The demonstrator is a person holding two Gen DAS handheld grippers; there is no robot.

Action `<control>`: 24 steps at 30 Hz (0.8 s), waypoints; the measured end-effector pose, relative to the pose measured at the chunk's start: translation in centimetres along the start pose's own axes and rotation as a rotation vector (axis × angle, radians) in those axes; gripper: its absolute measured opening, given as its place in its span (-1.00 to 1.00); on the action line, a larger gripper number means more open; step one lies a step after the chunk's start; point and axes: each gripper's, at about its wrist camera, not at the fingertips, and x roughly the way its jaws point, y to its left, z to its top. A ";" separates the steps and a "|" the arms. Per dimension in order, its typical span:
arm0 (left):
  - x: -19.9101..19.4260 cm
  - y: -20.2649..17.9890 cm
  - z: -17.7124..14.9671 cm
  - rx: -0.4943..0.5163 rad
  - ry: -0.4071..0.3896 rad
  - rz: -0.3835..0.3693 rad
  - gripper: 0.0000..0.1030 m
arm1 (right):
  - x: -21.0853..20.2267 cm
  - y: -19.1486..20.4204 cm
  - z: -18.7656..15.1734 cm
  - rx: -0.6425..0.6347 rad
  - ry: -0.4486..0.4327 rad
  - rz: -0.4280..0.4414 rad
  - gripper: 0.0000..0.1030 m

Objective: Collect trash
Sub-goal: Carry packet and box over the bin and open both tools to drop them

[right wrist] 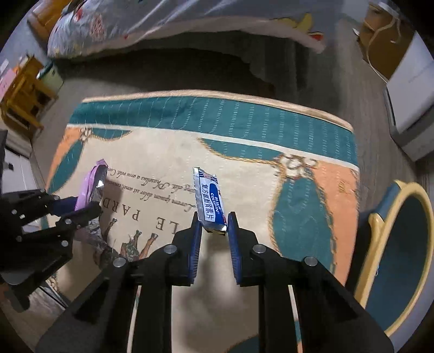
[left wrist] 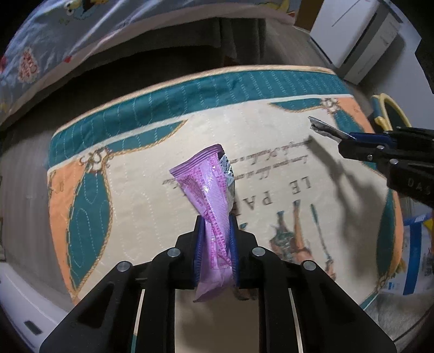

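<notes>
My left gripper [left wrist: 216, 225] is shut on a crumpled purple wrapper [left wrist: 211, 195] with a silver inside, held above the rug. It also shows at the left of the right wrist view [right wrist: 78, 207], with the purple wrapper [right wrist: 91, 182] sticking up from it. My right gripper [right wrist: 213, 220] is shut on a blue and white foil blister pack [right wrist: 210, 198] and holds it by its lower end above the rug. In the left wrist view the right gripper [left wrist: 350, 138] enters from the right with the foil pack [left wrist: 324, 127] seen edge-on.
A quilted rug [right wrist: 244, 125] with teal border, orange corners and printed lettering lies below both grippers. A blue bin with a yellow rim [right wrist: 401, 244] stands to the right of the rug. A bed with patterned bedding [right wrist: 176, 19] lies beyond. A white appliance [right wrist: 412, 92] is at far right.
</notes>
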 end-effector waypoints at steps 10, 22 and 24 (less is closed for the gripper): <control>-2.2 -3.2 0.2 0.062 -0.073 -0.032 -0.74 | -4.3 -4.4 -1.9 0.168 -0.081 0.051 -0.64; -5.4 -8.2 0.3 0.171 -0.175 -0.098 -0.74 | -12.6 -9.4 -6.6 0.313 -0.209 0.122 -0.64; -5.7 -9.4 0.1 0.197 -0.183 -0.096 -0.74 | -14.3 -9.8 -7.7 0.318 -0.239 0.099 -0.64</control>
